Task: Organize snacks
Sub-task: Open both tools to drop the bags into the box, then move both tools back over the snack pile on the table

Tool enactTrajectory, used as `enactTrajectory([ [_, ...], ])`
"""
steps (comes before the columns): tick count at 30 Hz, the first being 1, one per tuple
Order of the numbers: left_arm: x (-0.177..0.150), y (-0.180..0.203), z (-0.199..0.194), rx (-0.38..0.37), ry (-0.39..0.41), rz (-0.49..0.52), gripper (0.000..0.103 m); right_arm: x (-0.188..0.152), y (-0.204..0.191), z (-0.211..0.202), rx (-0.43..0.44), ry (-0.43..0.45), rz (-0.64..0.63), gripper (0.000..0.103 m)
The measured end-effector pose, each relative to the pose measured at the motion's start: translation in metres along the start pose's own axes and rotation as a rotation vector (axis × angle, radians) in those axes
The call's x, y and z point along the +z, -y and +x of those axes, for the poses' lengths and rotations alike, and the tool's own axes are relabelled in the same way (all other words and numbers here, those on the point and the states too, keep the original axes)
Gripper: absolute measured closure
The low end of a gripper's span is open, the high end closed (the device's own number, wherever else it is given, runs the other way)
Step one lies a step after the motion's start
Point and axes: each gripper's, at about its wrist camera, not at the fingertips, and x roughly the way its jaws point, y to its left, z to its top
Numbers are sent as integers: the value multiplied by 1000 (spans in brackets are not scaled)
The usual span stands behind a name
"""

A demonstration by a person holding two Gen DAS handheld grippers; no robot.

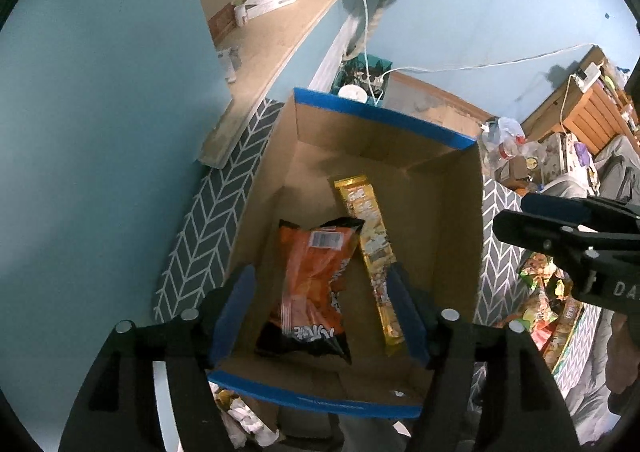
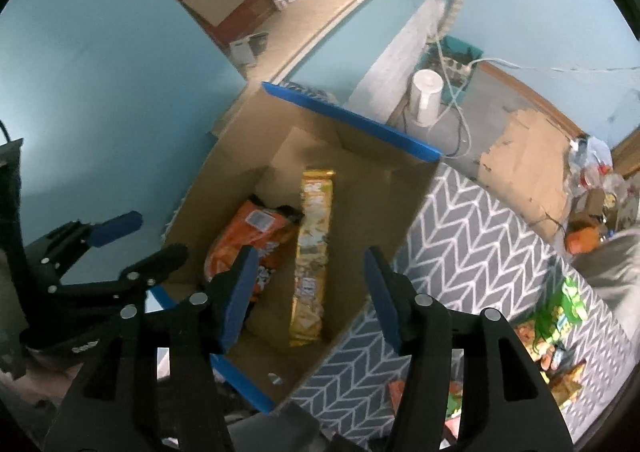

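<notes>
Both pairs of jaws stand spread, and nothing is pinched between them. From the left wrist view, the left gripper [image 1: 320, 312] hangs above an open brown cardboard box with blue taped rims [image 1: 384, 120], and its blue pads frame a crumpled orange and black snack bag [image 1: 316, 284] which lies flat on the box floor. Just beside this bag, on its right and touching its upper edge, lies a long narrow yellow snack packet [image 1: 372, 252], also flat on the floor. The right gripper [image 2: 308, 292] points down over the same box; between its open fingers the yellow packet shows lower down, free of the pads. In the left wrist view this gripper also shows at the right edge, over a grey mat with white herringbone pattern [image 2: 472, 228] on which the box stands. A loose heap of colourful snack packets [image 2: 556, 328] lies on the mat, well apart from the box. Behind the box, a white cylinder-shaped container [image 2: 426, 96] stands near a light blue wall [image 1: 100, 112].
</notes>
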Motion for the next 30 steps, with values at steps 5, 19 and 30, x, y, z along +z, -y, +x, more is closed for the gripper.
enactTrajectory([
  [5, 0, 15, -10, -28, 9, 35, 27, -12, 12, -11, -58, 8, 21, 39],
  [19, -6, 101, -13, -121, -45, 237, 27, -77, 84, -57, -108, 50, 240, 36],
  [30, -17, 174, -8, -195, -81, 402, 25, -151, 153, -90, -167, 52, 408, 35],
])
